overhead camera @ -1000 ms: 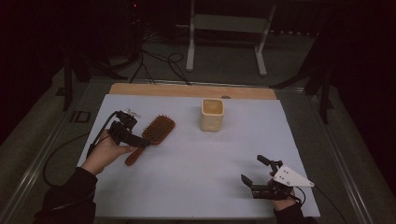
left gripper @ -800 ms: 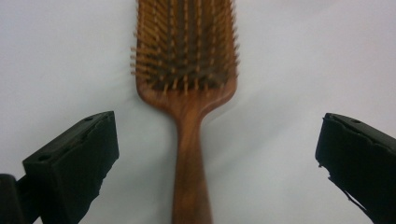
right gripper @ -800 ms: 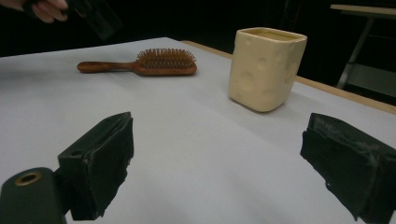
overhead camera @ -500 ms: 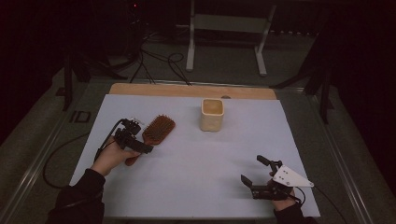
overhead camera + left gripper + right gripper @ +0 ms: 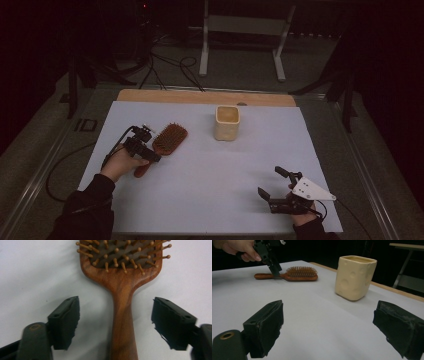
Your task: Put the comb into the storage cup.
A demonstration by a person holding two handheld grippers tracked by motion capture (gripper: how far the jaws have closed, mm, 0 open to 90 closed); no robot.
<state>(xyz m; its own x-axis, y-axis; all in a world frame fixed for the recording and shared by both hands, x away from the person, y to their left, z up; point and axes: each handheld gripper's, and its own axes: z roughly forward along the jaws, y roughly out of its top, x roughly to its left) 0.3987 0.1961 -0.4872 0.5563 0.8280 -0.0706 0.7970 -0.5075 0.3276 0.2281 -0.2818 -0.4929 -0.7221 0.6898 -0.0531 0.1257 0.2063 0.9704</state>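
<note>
Left gripper – jaws just closing, pads not yet touching – now straddles the smooth wooden hairbrush handle, lower than before.

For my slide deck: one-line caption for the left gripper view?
Left gripper with jaws closing astride the wooden hairbrush handle, pads not yet touching.
</note>
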